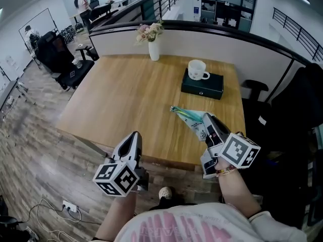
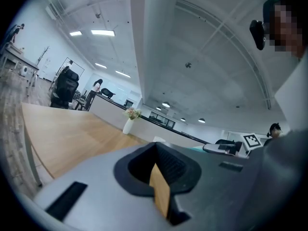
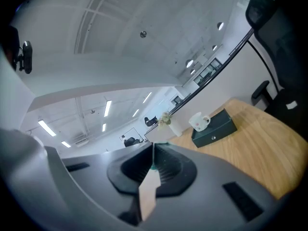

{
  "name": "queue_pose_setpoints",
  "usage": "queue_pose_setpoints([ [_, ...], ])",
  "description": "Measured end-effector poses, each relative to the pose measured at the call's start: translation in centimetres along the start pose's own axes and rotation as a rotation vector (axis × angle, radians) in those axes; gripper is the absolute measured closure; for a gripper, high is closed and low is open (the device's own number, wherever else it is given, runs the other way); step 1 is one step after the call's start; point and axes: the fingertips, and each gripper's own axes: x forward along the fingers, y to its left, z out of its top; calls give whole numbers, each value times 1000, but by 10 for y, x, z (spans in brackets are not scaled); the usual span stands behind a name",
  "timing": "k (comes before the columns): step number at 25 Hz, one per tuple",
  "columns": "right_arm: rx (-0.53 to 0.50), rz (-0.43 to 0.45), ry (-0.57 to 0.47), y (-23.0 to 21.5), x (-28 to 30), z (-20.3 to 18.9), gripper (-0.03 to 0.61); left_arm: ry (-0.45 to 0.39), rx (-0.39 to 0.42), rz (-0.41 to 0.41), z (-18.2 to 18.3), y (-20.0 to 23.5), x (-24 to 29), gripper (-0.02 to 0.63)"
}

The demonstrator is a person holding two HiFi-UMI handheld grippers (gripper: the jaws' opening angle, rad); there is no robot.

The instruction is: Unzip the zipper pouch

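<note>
The left hand-held gripper (image 1: 134,136) points level, away from the body, its jaws pressed together with nothing between them. The right hand-held gripper (image 1: 208,119), also level, angles inward, its jaws clamped on the zipper pouch (image 1: 187,115). Both forearms reach forward.

Left gripper (image 2: 155,153): jaws closed together, nothing between them. Wooden table (image 2: 67,134) extends beyond, at left. White vase (image 2: 128,126) with flowers stands upright at its far edge.
</note>
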Motion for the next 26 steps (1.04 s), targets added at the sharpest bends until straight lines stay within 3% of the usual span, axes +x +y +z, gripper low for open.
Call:
queue_pose_setpoints([
  [7,-20,32,36,11,-45,-9,571,7,-5,-14,-16,-42,-32,611],
  [26,-40,51,79,21,-124,-39,571,28,-31,-38,-65,-87,-91,611],
])
